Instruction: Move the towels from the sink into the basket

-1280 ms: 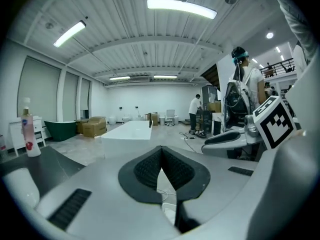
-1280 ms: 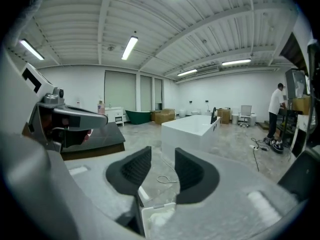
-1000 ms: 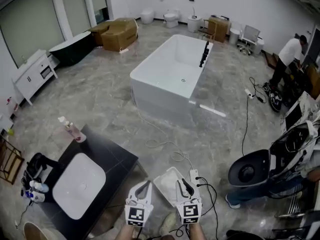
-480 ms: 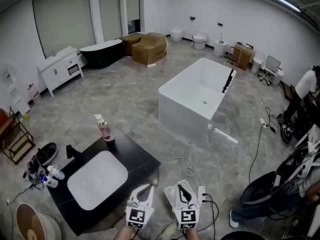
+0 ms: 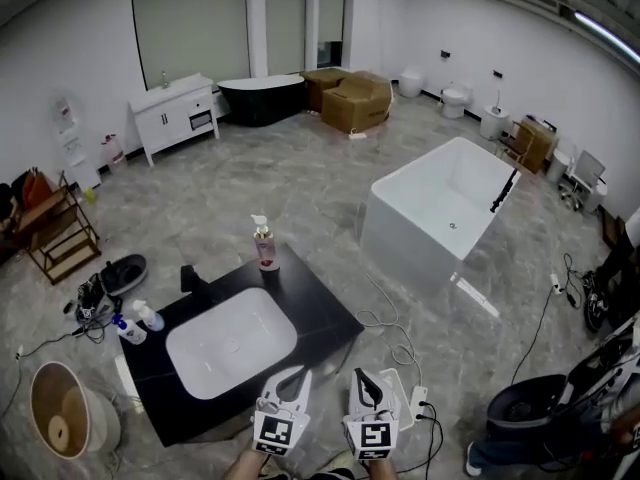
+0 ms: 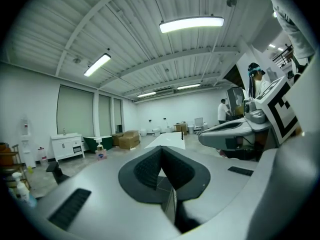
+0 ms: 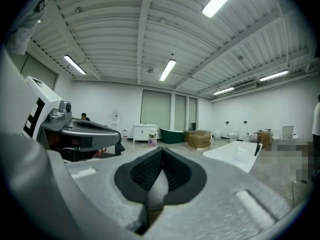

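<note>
The white sink (image 5: 230,343) is set in a black counter (image 5: 320,313), left of and just beyond my grippers; no towel shows in it. A tan round basket (image 5: 62,423) stands on the floor at the far left. My left gripper (image 5: 288,386) and right gripper (image 5: 367,386) are held side by side at the bottom of the head view, above the counter's near corner. Both are shut with nothing between the jaws. In the left gripper view the left gripper (image 6: 161,150) points up into the room, as does the right gripper (image 7: 162,151) in its own view.
A pink soap bottle (image 5: 264,244) and a black faucet (image 5: 192,278) stand on the counter's far side. A white bathtub (image 5: 445,208) is to the right. A white tray (image 5: 398,393), a power strip (image 5: 419,399) and cables lie on the floor by my right gripper. Spray bottles (image 5: 135,320) are left of the counter.
The head view has swung, so the sink and counter now sit nearer the middle and the basket has come into sight. Both grippers stay side by side at the bottom.
</note>
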`<state>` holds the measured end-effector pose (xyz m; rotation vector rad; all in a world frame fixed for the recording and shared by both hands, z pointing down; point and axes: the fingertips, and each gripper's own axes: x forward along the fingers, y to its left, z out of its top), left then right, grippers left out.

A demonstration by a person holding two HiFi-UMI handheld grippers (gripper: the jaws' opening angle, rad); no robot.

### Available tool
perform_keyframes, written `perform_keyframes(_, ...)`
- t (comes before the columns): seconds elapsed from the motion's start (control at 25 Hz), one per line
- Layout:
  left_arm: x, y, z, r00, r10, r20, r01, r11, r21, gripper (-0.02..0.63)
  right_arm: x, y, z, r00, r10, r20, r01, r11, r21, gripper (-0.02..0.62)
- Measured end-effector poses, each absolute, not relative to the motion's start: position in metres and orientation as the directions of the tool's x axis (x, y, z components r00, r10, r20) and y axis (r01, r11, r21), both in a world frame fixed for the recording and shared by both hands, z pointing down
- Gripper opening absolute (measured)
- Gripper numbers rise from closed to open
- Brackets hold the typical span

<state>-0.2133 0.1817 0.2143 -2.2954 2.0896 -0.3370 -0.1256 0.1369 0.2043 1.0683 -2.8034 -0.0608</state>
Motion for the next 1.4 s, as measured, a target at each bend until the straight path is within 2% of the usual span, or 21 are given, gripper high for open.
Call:
perform_keyframes(0.4,-0.248,0.206,0.211,0.02,-0.99,0.139,-0.987,-0.042,-0.157,0.009,-0.171,0.158,0.205,-0.791,-0.6,0.118,-0.591,0.8,0.104,-0.002)
perform_keyframes(1.4,-0.255,0.196,0.211,0.021,-0.99,0.137,-0.993,-0.037,-0.115,0.009,-0.171,0.15,0.208,-0.78,-0.613,0.124,-0.602,0.79,0.115,-0.002)
